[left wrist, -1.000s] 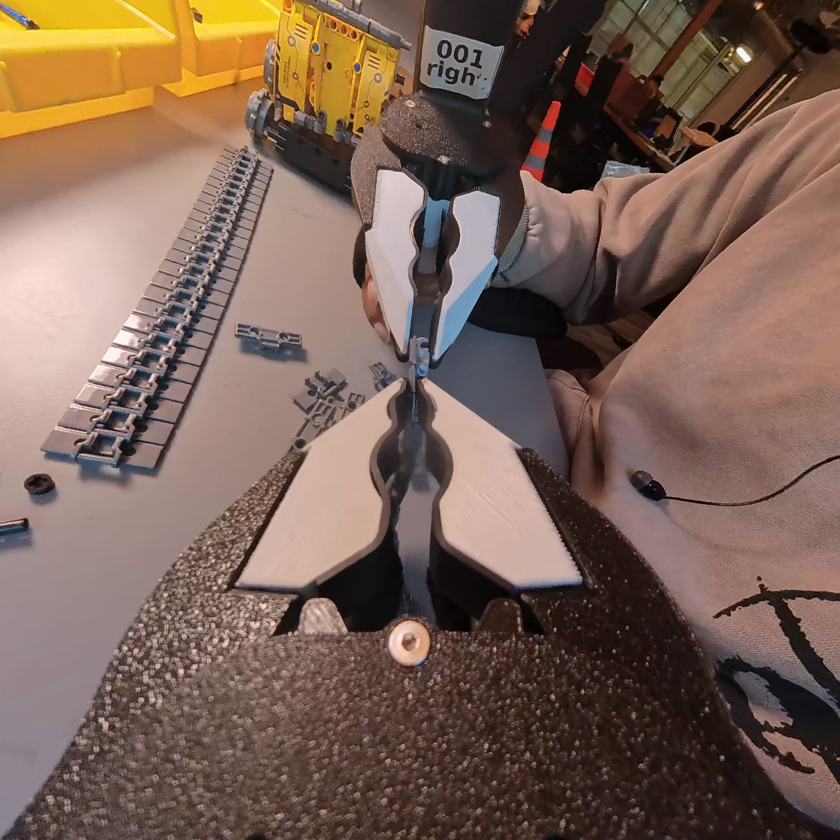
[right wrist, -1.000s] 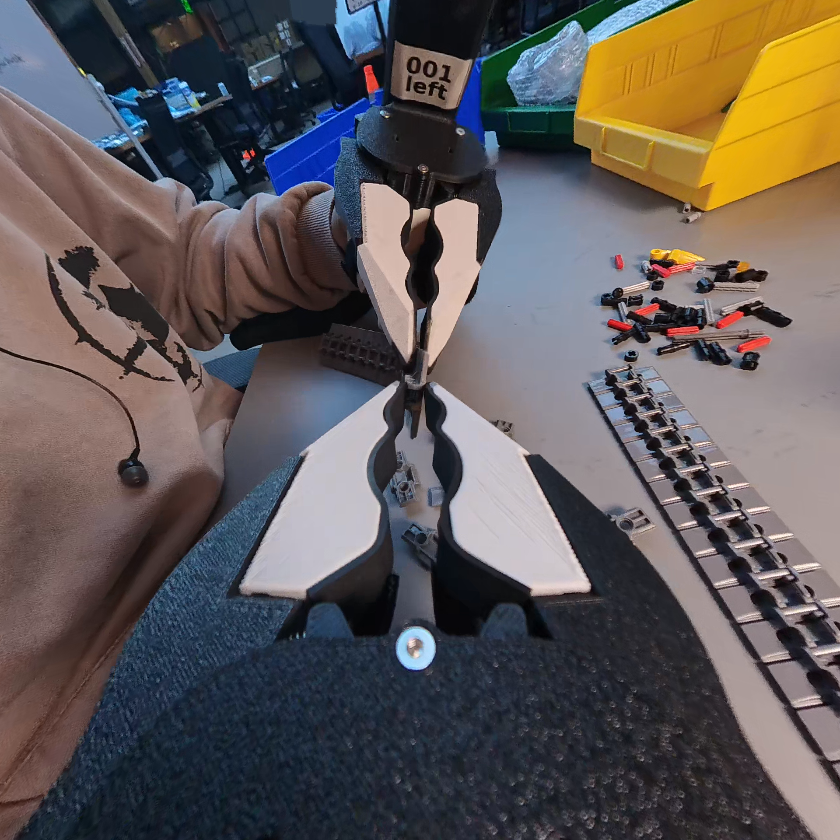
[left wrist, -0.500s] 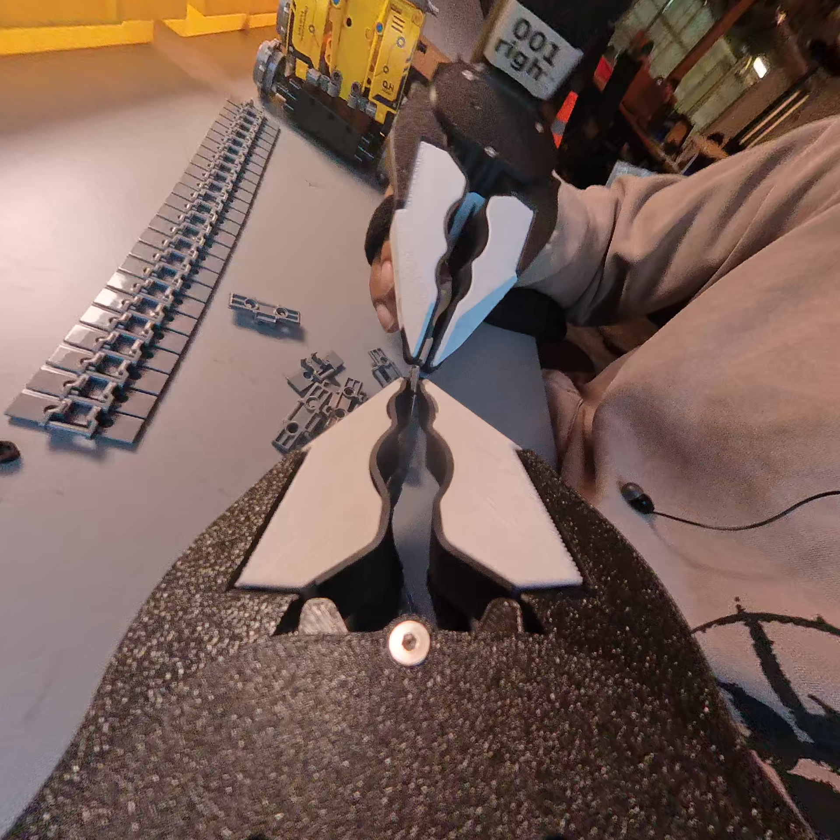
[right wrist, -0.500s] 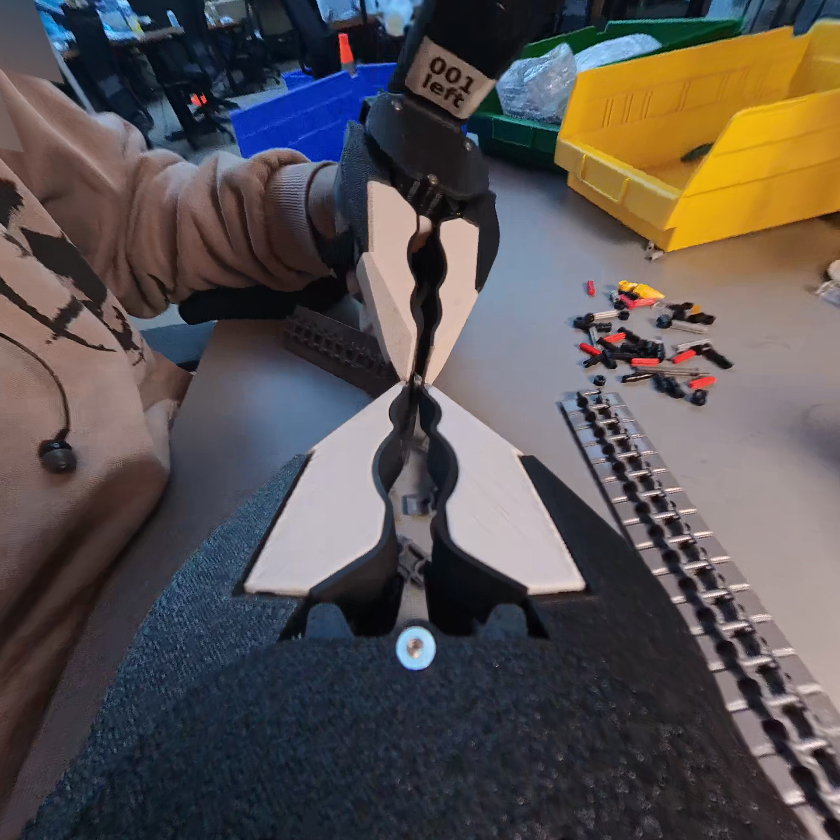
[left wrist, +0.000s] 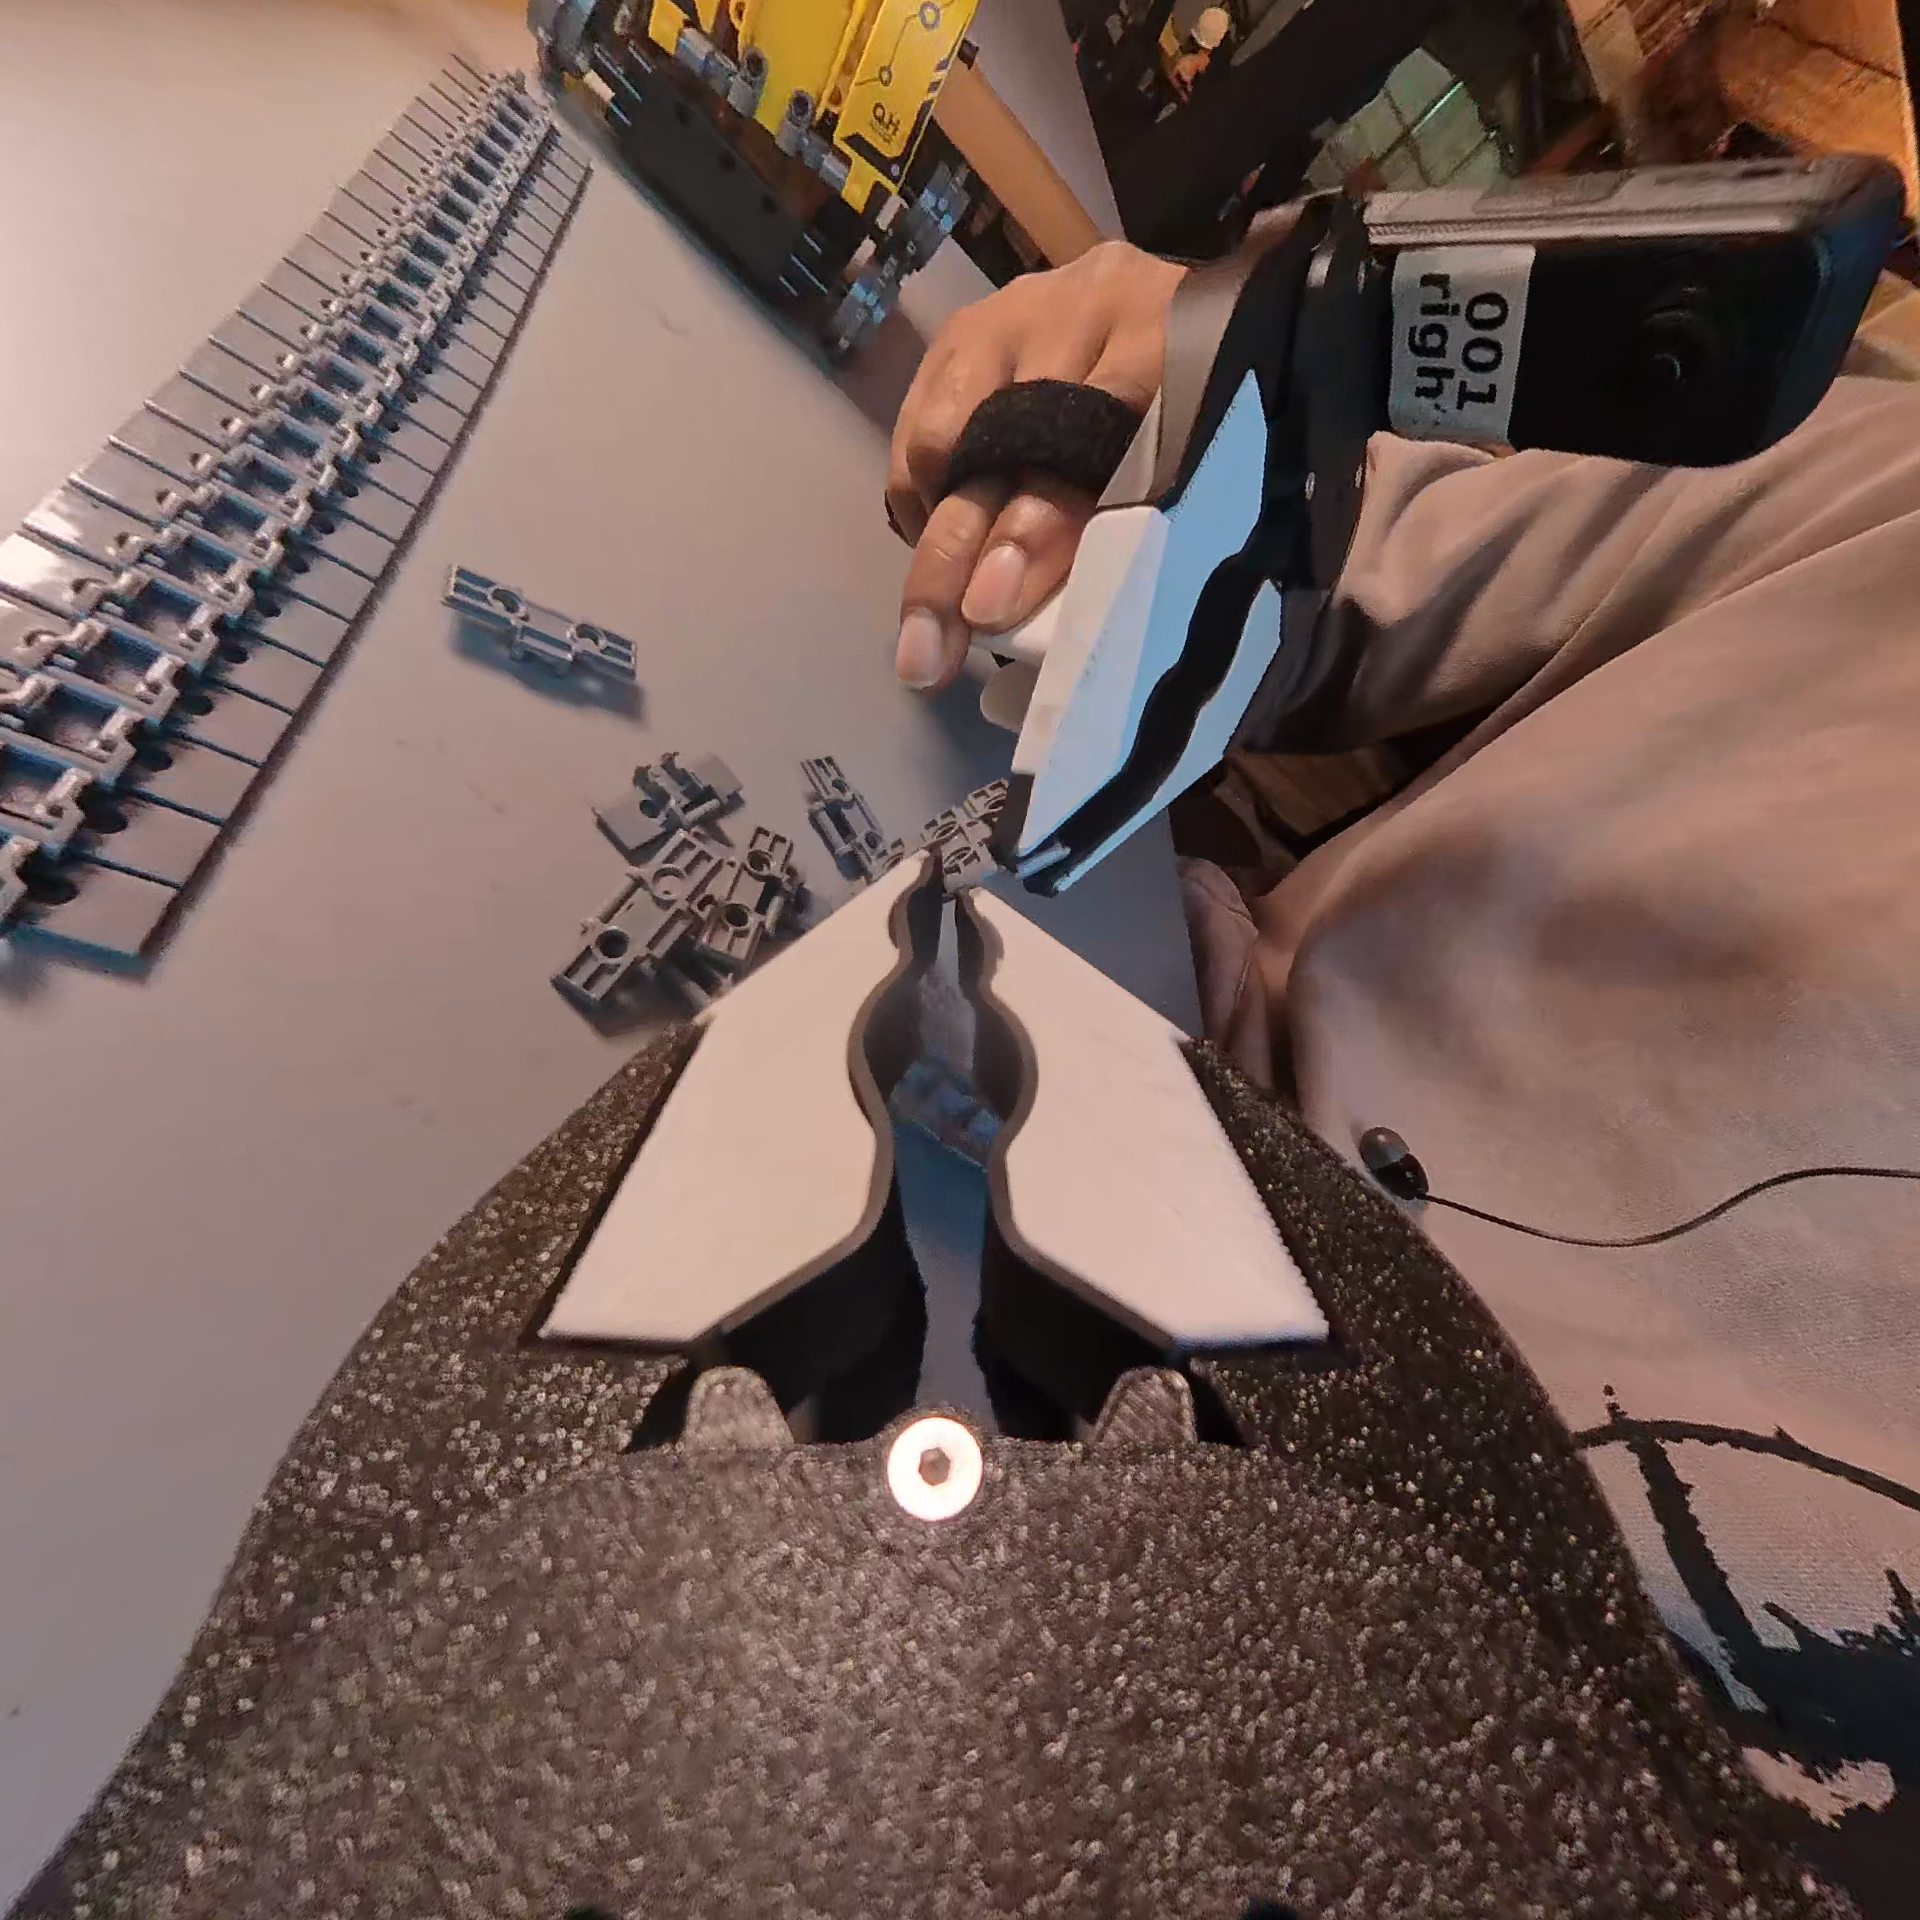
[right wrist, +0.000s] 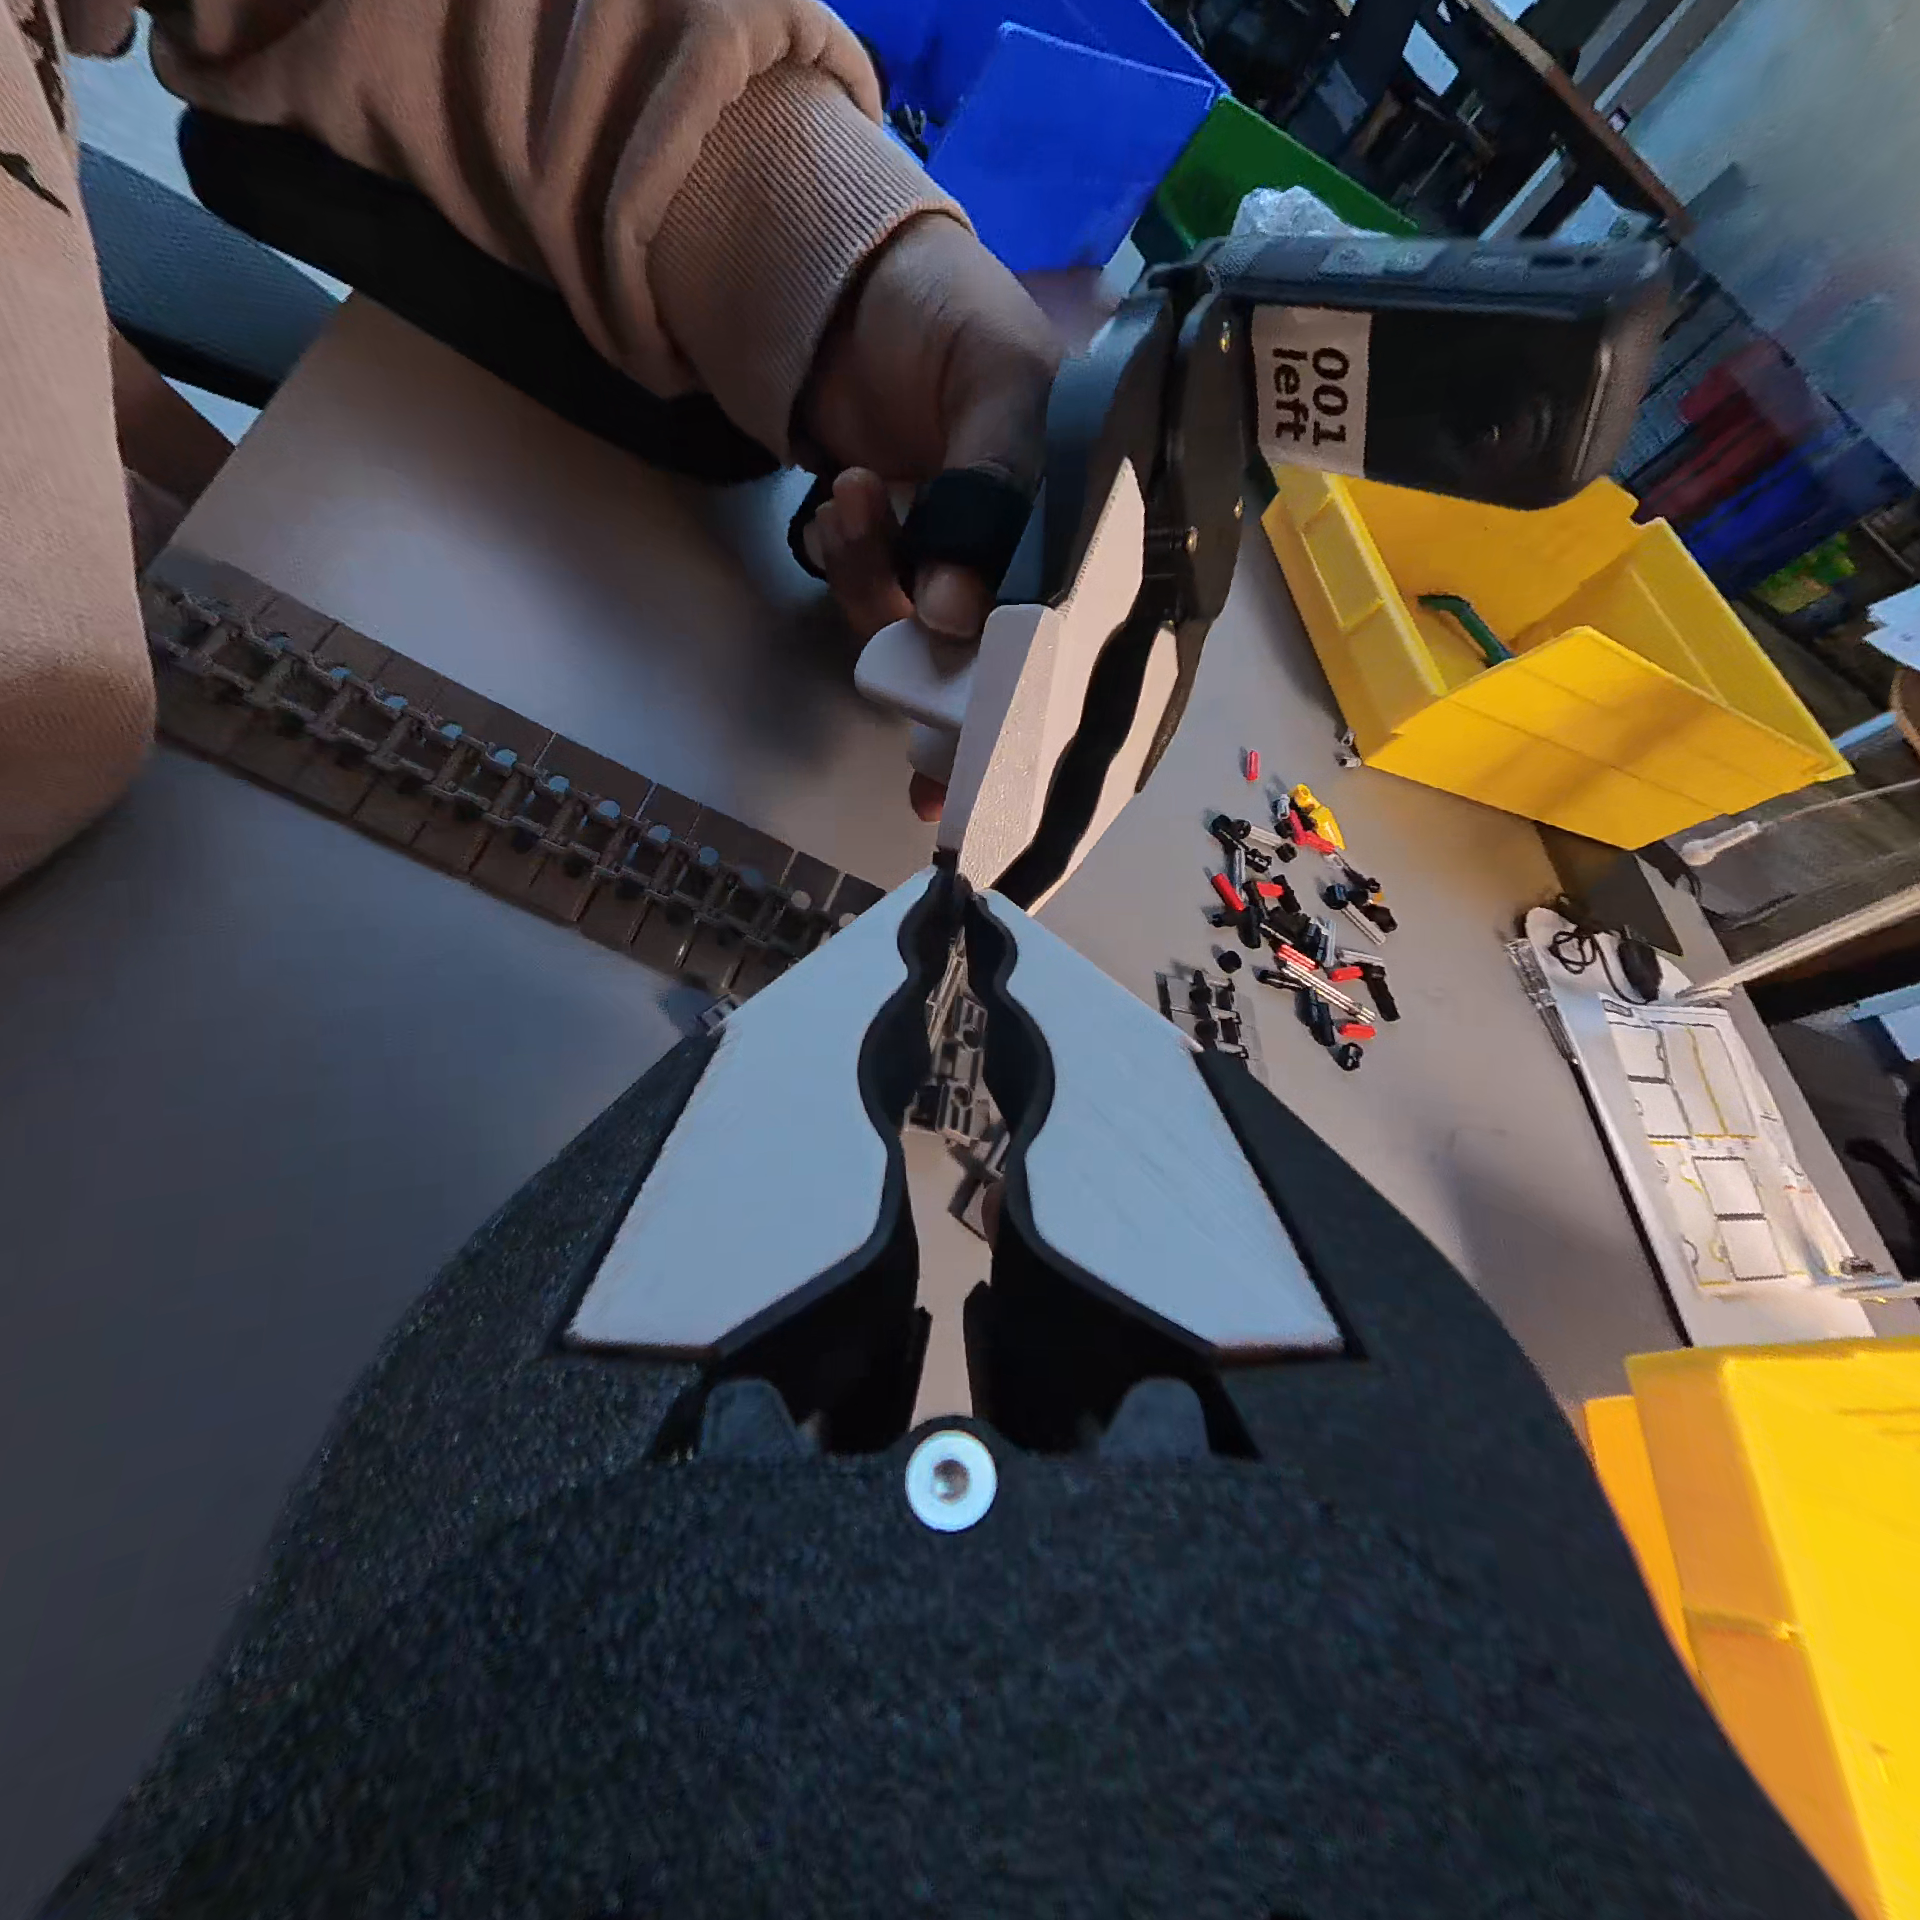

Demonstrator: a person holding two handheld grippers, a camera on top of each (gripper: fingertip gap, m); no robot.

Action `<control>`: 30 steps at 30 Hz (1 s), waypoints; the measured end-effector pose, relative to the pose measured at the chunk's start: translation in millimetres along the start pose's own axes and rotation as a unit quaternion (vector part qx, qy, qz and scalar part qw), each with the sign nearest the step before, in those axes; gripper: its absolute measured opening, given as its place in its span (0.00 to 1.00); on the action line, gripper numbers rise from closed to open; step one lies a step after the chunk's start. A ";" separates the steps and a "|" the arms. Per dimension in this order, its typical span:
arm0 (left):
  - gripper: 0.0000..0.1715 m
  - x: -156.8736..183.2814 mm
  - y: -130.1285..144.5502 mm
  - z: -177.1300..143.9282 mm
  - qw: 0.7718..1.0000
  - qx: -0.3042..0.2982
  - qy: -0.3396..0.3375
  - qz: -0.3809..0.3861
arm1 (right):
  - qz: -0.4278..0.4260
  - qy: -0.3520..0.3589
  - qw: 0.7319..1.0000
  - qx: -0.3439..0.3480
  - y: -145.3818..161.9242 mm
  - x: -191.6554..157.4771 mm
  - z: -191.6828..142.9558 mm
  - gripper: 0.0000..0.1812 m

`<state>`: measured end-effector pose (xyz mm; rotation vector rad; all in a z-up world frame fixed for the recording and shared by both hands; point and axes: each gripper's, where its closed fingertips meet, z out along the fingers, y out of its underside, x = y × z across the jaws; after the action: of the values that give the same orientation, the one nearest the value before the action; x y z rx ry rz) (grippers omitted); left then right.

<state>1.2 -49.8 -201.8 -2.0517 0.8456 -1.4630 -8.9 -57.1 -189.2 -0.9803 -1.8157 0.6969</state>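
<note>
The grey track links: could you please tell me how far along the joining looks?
Done: one long strip and a second strip of joined links lie flat. In hand: the left claw and right claw each pinch a small link, tip to tip. Left: a loose pile of links, a single link and scattered pins.

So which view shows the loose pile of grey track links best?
Left wrist view: the grey track links lie unobstructed on the table. Right wrist view catches only a few through the gap of its own tongs.
</note>
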 end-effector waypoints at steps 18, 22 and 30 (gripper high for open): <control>0.01 13.3 -31.0 -10.8 0.979 0.072 -0.078 0.176 | 0.304 -0.058 0.940 0.144 -14.4 33.1 -15.1 0.00; 0.01 6.1 -31.4 -10.0 0.987 0.091 -0.052 0.118 | 0.238 -0.031 0.962 0.128 -14.5 30.2 -16.4 0.00; 0.01 -14.0 -36.0 -17.7 0.986 0.086 -0.100 0.105 | 0.180 -0.052 0.969 0.160 -36.6 22.2 -24.2 0.00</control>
<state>-11.5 -15.3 -180.5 -1.8802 0.7970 -1.1541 -4.5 -56.0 -140.3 -1.0788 -1.5591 1.2447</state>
